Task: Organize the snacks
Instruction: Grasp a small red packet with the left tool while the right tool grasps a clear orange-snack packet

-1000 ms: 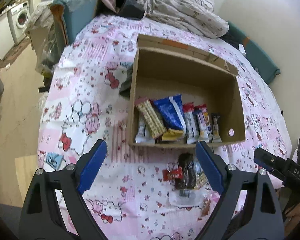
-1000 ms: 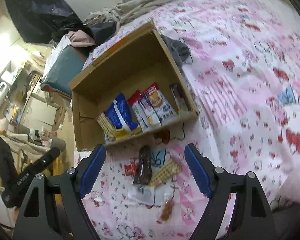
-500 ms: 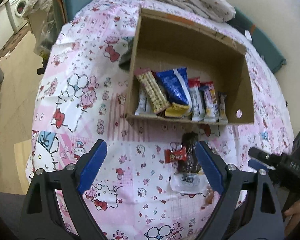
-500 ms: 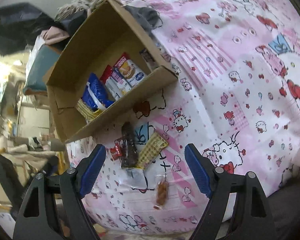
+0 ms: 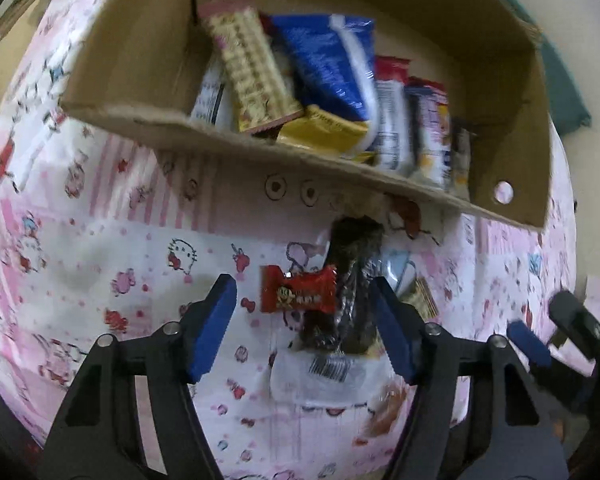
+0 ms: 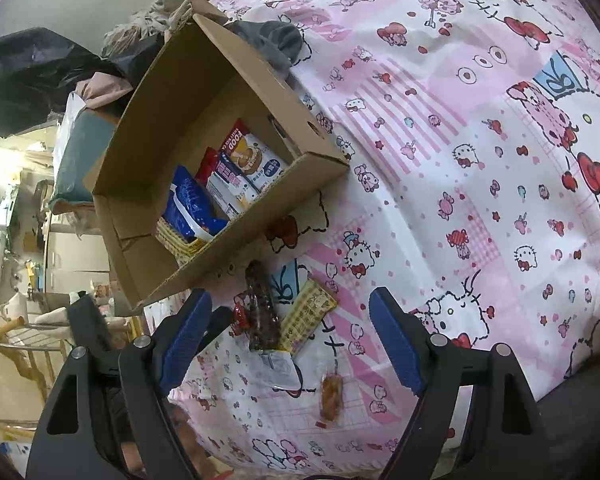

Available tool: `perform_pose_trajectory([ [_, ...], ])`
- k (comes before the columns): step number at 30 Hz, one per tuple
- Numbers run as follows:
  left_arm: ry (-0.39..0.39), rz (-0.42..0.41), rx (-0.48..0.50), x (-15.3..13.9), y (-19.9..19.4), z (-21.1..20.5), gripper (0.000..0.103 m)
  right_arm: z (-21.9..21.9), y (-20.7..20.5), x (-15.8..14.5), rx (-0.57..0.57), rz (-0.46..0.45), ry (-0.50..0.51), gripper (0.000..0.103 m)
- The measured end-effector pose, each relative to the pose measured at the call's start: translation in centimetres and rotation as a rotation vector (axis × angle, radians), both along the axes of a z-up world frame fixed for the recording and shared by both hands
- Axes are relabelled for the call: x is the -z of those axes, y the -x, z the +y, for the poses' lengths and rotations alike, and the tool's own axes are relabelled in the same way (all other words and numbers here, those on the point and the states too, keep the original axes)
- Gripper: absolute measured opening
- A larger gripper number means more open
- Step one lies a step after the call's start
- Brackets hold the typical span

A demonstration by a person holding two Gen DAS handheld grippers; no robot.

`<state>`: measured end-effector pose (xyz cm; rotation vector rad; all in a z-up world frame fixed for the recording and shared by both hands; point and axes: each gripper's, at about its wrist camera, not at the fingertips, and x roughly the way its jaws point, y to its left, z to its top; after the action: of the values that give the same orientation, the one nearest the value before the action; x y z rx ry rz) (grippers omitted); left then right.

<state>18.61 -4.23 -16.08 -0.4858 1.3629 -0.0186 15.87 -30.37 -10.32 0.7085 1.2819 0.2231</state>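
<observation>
My left gripper (image 5: 300, 300) has its jaws just closing in, the red candy (image 5: 298, 294) and the dark snack pack (image 5: 350, 284) lying between them on the bed (image 5: 100, 240), untouched as far as I can see. My right gripper (image 6: 290, 316) hangs with jaws wide and empty above the same pile, just in front of the cardboard box (image 6: 236, 240) of snacks.

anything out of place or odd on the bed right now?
Yes. Four snacks lie loose on the sheet in front of the cardboard box: a red candy, a dark snack bag, a waffle-pattern packet and an orange snack. The rest stand packed inside. No visible spill or damage.
</observation>
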Motion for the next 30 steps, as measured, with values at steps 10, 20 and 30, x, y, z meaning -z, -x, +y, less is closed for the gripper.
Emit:
perform_pose_trajectory([
  [10, -0.024, 0.009, 0.035, 1.0, -0.2, -1.4, 0.053, 0.3, -0.1, 0.5, -0.008, 0.026, -0.030, 0.083],
  [20, -0.005, 0.003, 0.046, 1.5, -0.3, -1.4, 0.019, 0.4, -0.2, 0.8, -0.009, 0.031, -0.010, 0.083],
  [30, -0.052, -0.007, 0.041, 0.0, 0.8, 0.9, 0.017, 3.0, 1.2, 1.7, -0.166, 0.081, 0.048, 0.083],
])
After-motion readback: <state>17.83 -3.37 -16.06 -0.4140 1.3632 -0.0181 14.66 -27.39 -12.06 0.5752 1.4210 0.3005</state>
